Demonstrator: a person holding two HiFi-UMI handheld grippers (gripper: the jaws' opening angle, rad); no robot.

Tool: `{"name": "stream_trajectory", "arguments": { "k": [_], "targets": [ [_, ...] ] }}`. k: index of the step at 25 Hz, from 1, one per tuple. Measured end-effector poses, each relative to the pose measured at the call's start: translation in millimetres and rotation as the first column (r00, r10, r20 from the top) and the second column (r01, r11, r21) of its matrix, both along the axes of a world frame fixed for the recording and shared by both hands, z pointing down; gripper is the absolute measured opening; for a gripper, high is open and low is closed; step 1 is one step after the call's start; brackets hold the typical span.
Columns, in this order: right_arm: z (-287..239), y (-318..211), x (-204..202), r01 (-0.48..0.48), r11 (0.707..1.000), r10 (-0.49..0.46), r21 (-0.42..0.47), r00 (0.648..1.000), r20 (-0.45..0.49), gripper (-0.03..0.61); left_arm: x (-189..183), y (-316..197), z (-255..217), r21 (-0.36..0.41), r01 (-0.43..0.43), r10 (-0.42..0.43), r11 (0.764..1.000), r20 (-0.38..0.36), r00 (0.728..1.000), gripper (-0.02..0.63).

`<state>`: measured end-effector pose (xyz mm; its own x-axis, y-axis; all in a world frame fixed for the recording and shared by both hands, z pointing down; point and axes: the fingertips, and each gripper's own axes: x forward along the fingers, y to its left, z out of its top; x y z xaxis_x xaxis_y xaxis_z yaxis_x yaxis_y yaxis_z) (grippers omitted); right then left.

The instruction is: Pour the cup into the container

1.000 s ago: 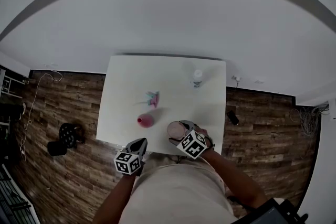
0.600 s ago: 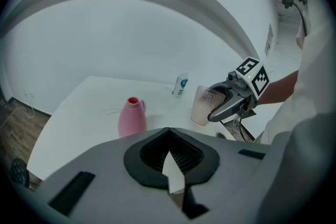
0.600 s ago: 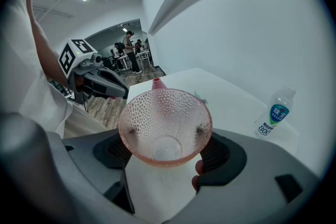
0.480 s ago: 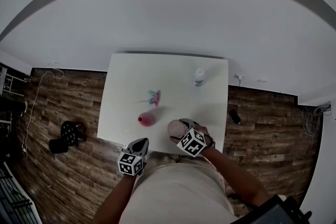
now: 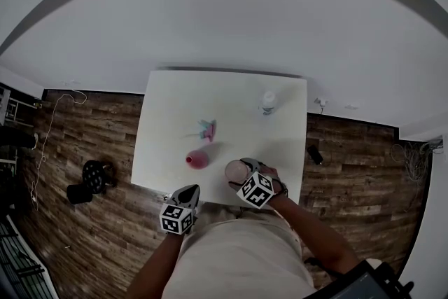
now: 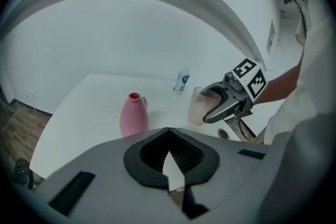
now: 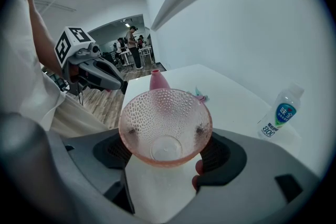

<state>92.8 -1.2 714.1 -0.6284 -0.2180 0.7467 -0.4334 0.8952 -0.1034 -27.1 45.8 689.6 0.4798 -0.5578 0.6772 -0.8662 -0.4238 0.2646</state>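
Hardly anything has been moved over the last second: the pink dimpled see-through cup (image 5: pixel 236 170) (image 7: pixel 165 126) is kept clamped in the jaws of the right gripper (image 5: pixel 243 174) by the near edge of the white table (image 5: pixel 231 98).

The cup is held upright by its sides. It is set apart from the pink narrow-necked bottle-shaped container (image 5: pixel 197 160) (image 6: pixel 133 114), which stands to its left on the table. Whether the cup's base touches the table cannot be told. The left gripper (image 5: pixel 187 191) is held low at the near edge, in front of the container, with its jaws closed together on nothing. A small clear plastic bottle with a blue-and-white label (image 5: pixel 267 102) (image 7: pixel 278 113) is stood near the far right corner. A small teal-and-pink item (image 5: pixel 205 129), perhaps a toy, is seen just beyond the container. Brown wooden floor (image 5: pixel 91 136) is seen around the table.
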Motion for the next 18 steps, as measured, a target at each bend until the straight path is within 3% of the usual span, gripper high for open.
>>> {"name": "stream_trajectory", "arguments": {
  "k": [6, 18],
  "targets": [
    [8, -1, -6, 0.011, 1.0, -0.011, 0.006, 1.0, -0.018, 0.373, -4, -2, 5, -0.004, -0.016, 0.016, 1.0, 0.038, 0.999, 0.009],
    [22, -5, -18, 0.02, 1.0, -0.019, 0.01, 0.999, -0.036, 0.373, -13, -2, 7, -0.014, -0.029, 0.03, 0.999, 0.046, 0.998, 0.009]
  ]
}}
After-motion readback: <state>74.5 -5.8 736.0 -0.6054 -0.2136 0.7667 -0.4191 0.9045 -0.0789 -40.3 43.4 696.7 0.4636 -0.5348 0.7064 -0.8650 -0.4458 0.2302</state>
